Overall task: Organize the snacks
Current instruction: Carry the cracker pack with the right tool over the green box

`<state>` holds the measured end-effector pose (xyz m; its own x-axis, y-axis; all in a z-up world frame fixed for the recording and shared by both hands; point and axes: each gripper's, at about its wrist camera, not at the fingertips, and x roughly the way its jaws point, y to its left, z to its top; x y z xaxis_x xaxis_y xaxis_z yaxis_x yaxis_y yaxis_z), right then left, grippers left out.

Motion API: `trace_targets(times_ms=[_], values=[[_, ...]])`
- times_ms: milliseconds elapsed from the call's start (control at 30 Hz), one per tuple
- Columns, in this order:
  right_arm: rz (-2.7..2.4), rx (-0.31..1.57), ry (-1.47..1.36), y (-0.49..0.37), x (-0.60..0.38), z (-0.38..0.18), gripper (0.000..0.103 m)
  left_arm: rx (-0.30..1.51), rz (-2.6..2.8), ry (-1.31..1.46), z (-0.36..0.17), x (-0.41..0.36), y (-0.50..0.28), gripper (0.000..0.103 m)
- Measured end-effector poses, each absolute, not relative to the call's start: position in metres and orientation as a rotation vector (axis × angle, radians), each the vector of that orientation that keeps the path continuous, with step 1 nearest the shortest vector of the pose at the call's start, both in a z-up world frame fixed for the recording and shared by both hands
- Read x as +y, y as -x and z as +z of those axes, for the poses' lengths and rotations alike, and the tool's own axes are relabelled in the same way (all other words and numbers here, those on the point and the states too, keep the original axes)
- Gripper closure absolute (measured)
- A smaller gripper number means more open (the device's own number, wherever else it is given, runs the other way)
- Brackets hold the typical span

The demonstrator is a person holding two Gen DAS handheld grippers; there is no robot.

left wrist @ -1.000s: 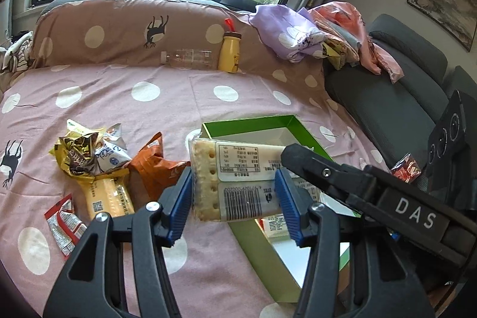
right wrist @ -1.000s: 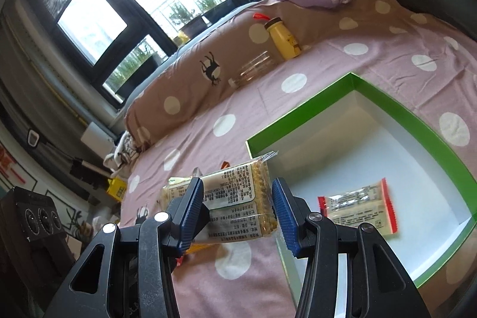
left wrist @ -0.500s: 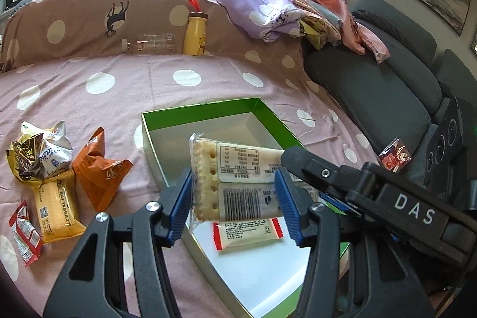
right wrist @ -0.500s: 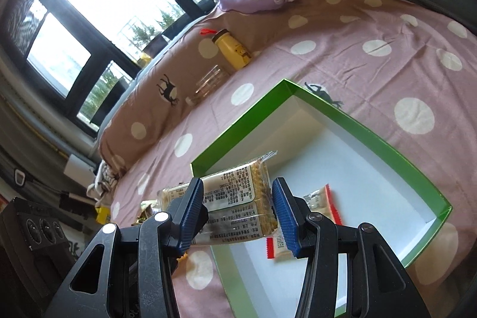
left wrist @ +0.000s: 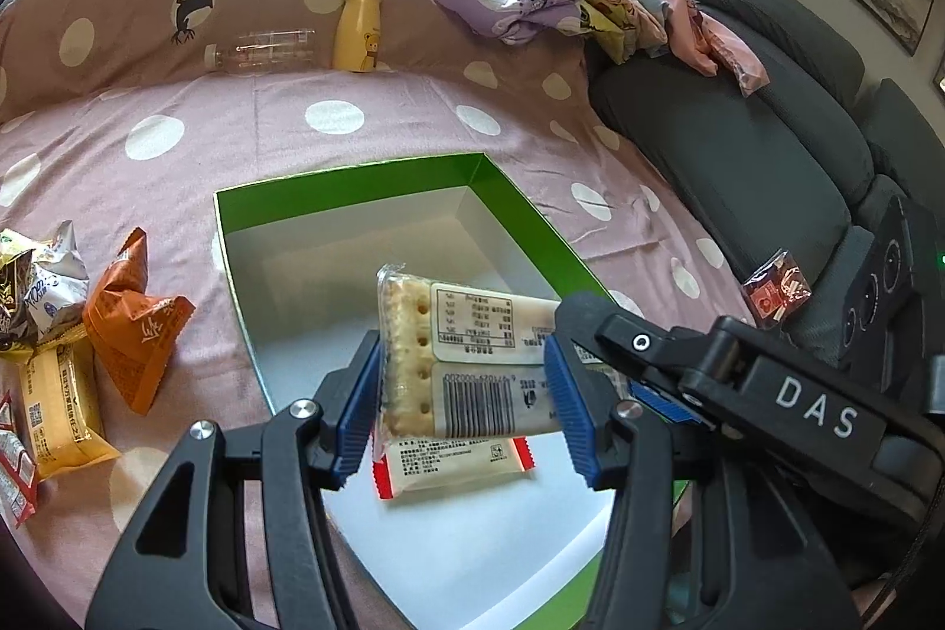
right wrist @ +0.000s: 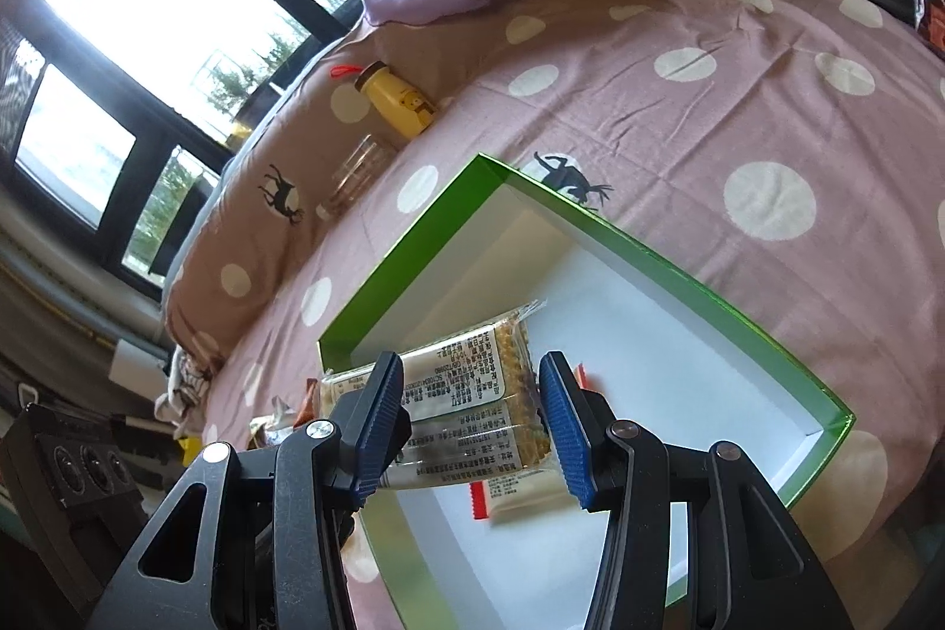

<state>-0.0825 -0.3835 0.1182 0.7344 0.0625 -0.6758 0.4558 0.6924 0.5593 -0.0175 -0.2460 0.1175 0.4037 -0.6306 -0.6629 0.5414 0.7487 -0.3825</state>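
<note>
- Between my left gripper's point(left wrist: 466, 394) blue pads point(left wrist: 354, 405) sat a cracker pack point(left wrist: 466, 364), pinched across its width, its clear wrapper flexing a little at the ends.
- My right gripper point(right wrist: 472, 417) pinched a second, yellowish biscuit pack point(right wrist: 466, 394) the same way, jaws partly closed on it.
- Both packs hung over the white floor of the green box point(left wrist: 354, 184), clear of its walls as far as I could tell; one red-ended packet point(left wrist: 455, 464) already lay flat inside, right under them.
- I judged the main risk to be the two grippers meeting: the right one showed close beside the left in the left view, and both were aimed at the same patch of box.
- Letting go from that height could land a pack on the red-ended packet, askew or propped against a wall; squeezing harder would likely crack the crackers.
- A low finger could catch the thin near rim and drag the light box across the spotted sheet point(left wrist: 331, 116).
- Open room lay toward the box's far corner, which was bare.
- Beyond its left wall, well apart, waited the orange packet point(left wrist: 133, 323), a yellow bar point(left wrist: 59, 400) and crumpled foil bags point(left wrist: 41, 276); a small red packet point(left wrist: 774, 284) sat on the grey sofa's point(left wrist: 738, 146) edge to the right.
</note>
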Motion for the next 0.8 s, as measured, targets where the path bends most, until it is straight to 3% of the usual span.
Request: trace_targets(times_ms=[800], values=[[-0.299,0.786,-0.82,0.08,-0.4,0.102,0.052,0.955,-0.756,0.113,0.098,-0.263,0.01,0.05]])
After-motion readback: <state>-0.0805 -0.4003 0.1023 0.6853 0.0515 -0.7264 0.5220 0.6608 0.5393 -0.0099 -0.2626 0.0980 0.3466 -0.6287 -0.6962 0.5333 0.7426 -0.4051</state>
